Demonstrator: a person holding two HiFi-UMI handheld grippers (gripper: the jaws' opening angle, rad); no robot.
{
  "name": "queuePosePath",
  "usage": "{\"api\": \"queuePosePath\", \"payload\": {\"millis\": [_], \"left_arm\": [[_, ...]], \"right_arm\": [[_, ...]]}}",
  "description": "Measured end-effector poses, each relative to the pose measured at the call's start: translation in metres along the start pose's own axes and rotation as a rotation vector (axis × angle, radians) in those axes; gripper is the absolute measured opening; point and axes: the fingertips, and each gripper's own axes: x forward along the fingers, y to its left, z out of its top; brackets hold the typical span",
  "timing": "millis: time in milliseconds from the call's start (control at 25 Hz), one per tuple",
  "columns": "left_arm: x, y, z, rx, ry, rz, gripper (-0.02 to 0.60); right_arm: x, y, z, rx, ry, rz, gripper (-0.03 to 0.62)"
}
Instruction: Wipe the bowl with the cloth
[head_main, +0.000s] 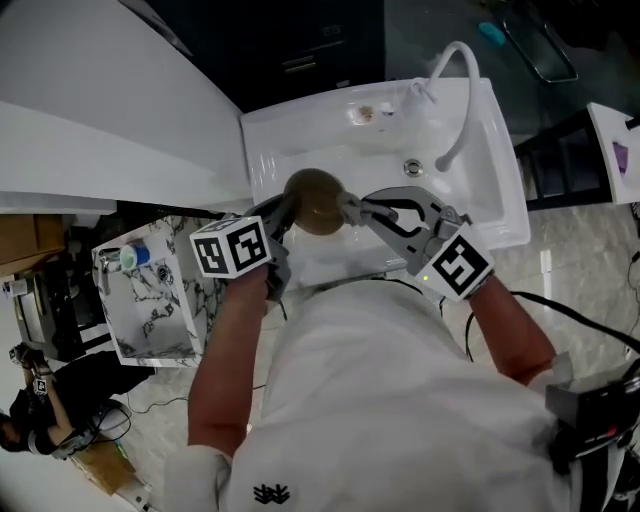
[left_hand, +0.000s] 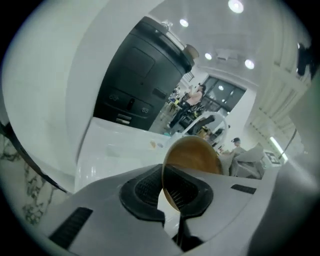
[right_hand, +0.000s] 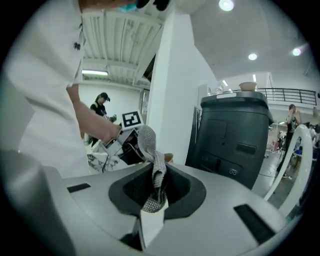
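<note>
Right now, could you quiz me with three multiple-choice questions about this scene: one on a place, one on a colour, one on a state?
1. Where is the bowl?
A) on the floor
B) held over the white sink
C) inside a cupboard

2. What colour is the bowl?
A) brown
B) blue
C) red

3. What is the right tool doing?
A) open and empty
B) shut on a spoon
C) shut on the grey cloth

Answers:
1 B: in the head view the left tool grips its rim above the sink.
2 A: both the head view and the left gripper view show it brown.
3 C: the right gripper view shows the cloth pinched between its pads.
</note>
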Motion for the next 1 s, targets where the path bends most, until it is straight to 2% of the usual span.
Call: {"api": "queuePosePath", "payload": {"millis": [160, 240, 400, 560, 800, 1000], "left_arm": [[-0.001, -0.022, -0.001, -0.118, -0.031, -0.208, 0.018], [-0.001, -0.038, -0.004, -0.150, -0.032, -0.320, 0.018], [-0.005, -0.072, -0.008, -0.177, -0.023, -0.517, 0.018], [-0.014, -0.101, -0.006, -0.163, -0.047, -0.677, 0.018], [-0.029, -0.120, 0.006, -0.123, -0.106, -0.791, 0.018], [-0.037, -0.117, 0.022, -0.149, -0.193, -0.802, 0.018]], "right_arm": [[-0.018, -0.015, 0.026, 0.057, -0.156, 0.023, 0.043], [-0.022, -0.021, 0.036, 0.109, -0.223, 0.043, 0.043], [-0.026, -0.031, 0.045, 0.213, -0.294, 0.087, 0.043], [-0.026, -0.040, 0.048, 0.338, -0.342, 0.120, 0.043], [-0.014, -0.040, 0.044, 0.440, -0.355, 0.182, 0.043], [0.000, -0.030, 0.026, 0.475, -0.292, 0.218, 0.043]]}}
